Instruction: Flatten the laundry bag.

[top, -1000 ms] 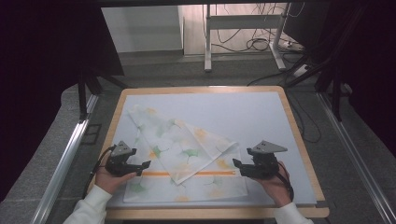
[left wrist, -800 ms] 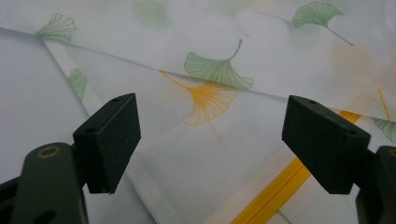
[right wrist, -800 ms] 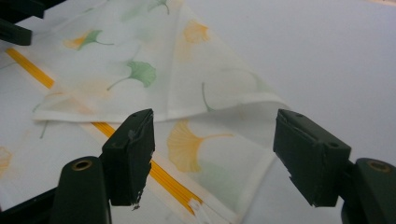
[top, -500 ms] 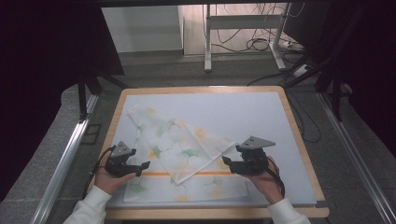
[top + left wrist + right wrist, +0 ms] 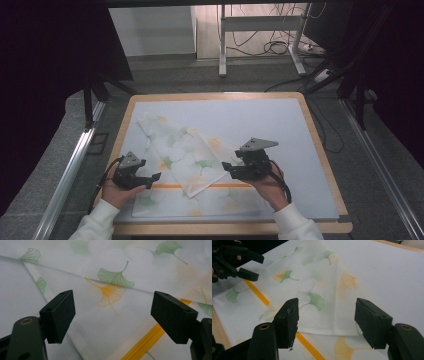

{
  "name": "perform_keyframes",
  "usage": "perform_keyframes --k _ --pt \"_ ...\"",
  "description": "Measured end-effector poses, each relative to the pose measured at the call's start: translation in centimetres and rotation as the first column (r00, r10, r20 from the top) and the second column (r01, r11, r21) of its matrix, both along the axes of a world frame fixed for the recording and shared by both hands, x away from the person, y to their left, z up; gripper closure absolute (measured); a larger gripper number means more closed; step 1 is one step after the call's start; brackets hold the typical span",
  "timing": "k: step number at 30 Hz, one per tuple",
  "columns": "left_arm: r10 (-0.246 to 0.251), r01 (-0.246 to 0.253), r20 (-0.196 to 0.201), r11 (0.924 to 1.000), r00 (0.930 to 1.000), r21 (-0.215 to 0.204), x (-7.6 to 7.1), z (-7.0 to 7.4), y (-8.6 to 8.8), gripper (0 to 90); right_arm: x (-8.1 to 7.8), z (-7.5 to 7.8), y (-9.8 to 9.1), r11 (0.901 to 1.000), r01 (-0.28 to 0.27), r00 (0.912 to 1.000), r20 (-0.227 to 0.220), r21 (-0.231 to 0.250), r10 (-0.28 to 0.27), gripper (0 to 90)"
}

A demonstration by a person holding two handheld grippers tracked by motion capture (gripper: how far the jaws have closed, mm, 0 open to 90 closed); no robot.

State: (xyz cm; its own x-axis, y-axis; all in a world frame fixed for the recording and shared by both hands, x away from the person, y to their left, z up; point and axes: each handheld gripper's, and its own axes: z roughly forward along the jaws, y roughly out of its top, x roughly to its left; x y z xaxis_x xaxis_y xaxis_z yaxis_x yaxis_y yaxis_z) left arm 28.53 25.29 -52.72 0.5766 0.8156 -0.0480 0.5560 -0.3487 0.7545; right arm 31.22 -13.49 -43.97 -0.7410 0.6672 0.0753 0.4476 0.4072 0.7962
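White cloth [image 5: 192, 160] printed with green and orange ginkgo leaves (no readable writing) lies folded on the table [image 5: 300, 125]. The left gripper [image 5: 152, 180] hovers with jaws apart over it; the right gripper [image 5: 226, 169], jaws just closing a little yet apart with nothing between them, is above the folded edge.

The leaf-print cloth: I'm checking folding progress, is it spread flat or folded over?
Folded over. On the cloth one corner flap lies doubled across the lower layer, its edge crossing the orange stripe.
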Motion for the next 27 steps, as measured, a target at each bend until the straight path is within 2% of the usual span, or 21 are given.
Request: perform_keyframes --k 8,9,18,27 --pt "0.000 0.000 0.005 1.0000 1.0000 0.006 0.1 -0.1 0.1 19.4 0.5 -1.1 2.2 0.9994 -0.035 0.9990 -0.026 -0.003 0.035 35.6" --pt "0.000 0.000 0.004 1.0000 1.0000 0.008 0.1 -0.1 0.0 19.4 0.6 -1.2 2.4 0.9991 -0.041 0.9988 -0.027 -0.015 0.040 35.6" --pt "-0.009 0.009 0.005 1.0000 1.0000 0.001 0.0 0.0 0.2 19.3 0.3 -1.5 2.9 0.9986 -0.049 0.9987 -0.017 -0.018 0.049 36.0" --pt "-0.007 0.007 -0.001 0.9999 1.0000 -0.013 -0.1 0.0 0.3 19.3 0.0 -2.6 4.1 0.9945 -0.100 0.9934 -0.059 -0.032 0.098 39.9"
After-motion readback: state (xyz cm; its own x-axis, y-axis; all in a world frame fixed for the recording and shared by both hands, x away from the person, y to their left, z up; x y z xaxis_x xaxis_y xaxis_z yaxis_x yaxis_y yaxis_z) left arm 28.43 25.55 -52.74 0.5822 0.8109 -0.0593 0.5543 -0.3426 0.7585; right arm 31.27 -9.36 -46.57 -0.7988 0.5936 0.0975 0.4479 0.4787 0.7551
